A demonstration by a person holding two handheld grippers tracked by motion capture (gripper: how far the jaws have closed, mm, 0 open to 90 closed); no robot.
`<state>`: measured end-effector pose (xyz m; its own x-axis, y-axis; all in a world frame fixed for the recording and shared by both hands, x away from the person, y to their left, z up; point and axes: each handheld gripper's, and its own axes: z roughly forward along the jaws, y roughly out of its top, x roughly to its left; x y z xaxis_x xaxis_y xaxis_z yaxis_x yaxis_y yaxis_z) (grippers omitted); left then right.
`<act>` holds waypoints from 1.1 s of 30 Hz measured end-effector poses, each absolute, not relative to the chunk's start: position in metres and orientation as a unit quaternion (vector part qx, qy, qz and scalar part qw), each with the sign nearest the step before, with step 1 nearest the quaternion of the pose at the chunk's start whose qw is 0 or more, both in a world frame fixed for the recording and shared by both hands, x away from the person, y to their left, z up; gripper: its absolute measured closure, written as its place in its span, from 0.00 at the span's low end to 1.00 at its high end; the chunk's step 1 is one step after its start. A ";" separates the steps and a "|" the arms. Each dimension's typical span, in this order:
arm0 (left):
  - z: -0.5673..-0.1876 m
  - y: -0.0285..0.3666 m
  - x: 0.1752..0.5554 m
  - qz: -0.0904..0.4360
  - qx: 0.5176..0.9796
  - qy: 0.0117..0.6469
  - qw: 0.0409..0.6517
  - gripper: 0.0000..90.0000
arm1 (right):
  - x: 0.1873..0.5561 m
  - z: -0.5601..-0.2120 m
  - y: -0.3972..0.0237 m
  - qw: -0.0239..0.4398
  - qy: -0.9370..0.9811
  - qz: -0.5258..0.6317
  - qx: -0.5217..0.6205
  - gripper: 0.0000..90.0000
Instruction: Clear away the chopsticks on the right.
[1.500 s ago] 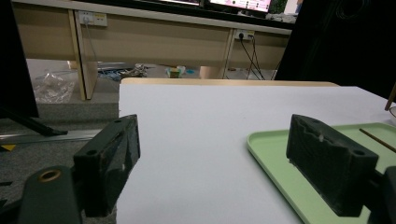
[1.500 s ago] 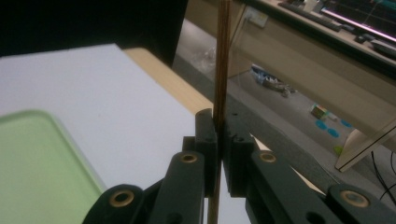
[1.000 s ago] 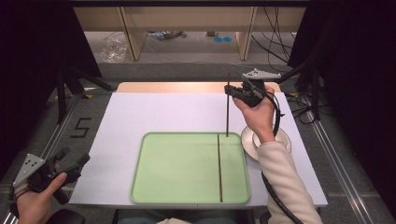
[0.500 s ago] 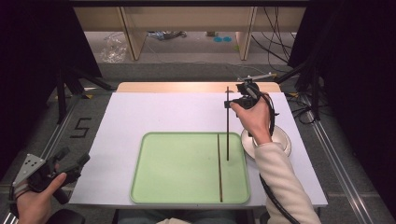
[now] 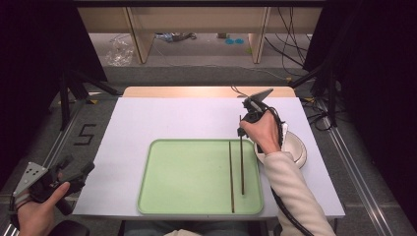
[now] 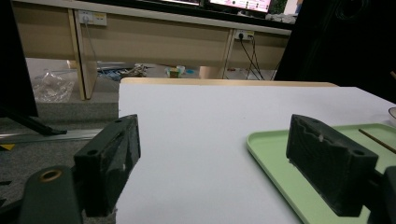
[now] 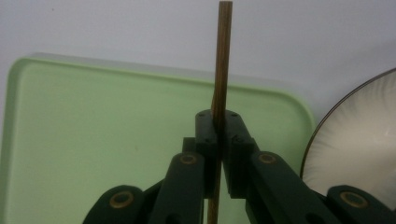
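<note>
Over the green tray's [image 5: 187,182] right side, right gripper [image 7: 219,128] clenched on an upright chopstick [image 7: 223,60], second chopstick [image 5: 231,177] lying flat inside near the right rim, white bowl [image 5: 295,147] just beside the tray, left gripper [image 6: 210,163] released, jaws wide, off the table's left edge, "5" marking [image 5: 84,134] beside the table.

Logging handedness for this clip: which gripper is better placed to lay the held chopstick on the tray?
Right. The right gripper is shut on the chopstick above the green tray; the left gripper sits open off the table's near left corner.

A black "5" [image 5: 85,134] on the grey floor [image 5: 44,142] left of the table [image 5: 177,118]
</note>
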<state>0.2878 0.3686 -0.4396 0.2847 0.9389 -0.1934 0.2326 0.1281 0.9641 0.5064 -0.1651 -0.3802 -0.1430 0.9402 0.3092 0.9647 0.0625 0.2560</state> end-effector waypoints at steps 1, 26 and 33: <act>-0.440 0.368 0.288 0.318 0.578 0.507 0.555 0.19 | 0.507 -0.384 -0.164 0.035 -0.729 -0.189 -0.656 0.97; -0.439 0.369 0.288 0.319 0.581 0.503 0.554 0.19 | 0.509 -0.450 -0.142 0.085 -0.701 -0.055 -0.706 0.97; -0.440 0.368 0.287 0.316 0.572 0.516 0.553 0.20 | 0.509 -0.452 -0.137 0.088 -0.699 -0.049 -0.708 0.94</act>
